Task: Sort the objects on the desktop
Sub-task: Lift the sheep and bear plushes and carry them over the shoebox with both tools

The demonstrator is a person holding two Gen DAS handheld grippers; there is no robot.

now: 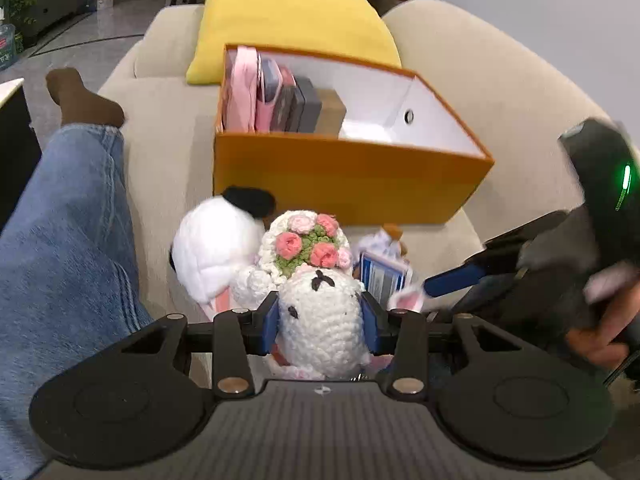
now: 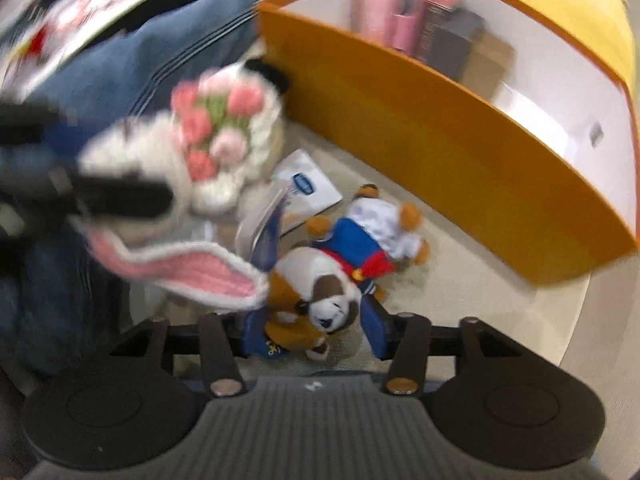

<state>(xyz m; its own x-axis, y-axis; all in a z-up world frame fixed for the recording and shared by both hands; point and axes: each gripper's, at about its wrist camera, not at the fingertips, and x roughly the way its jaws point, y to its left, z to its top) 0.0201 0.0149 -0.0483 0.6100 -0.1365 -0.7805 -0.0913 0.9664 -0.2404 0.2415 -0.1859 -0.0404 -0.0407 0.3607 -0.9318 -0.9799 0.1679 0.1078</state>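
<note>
Just before the orange box (image 1: 352, 176), the left hand-held gripper (image 1: 322, 316) clamps the crochet bunny (image 1: 320, 320); the right hand-held gripper (image 2: 316, 328) gapes.

beige sofa (image 1: 460, 60), yellow cushion (image 1: 288, 12), pale wall (image 1: 540, 0), glossy grey floor (image 1: 100, 28).

A yellow cushion (image 1: 292, 16) lies on the beige sofa (image 1: 500, 92).

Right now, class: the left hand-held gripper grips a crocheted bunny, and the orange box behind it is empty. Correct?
Not quite. The left hand-held gripper does grip the crocheted bunny, but the orange box isn't empty: the left wrist view shows several flat items standing at one end.
</note>
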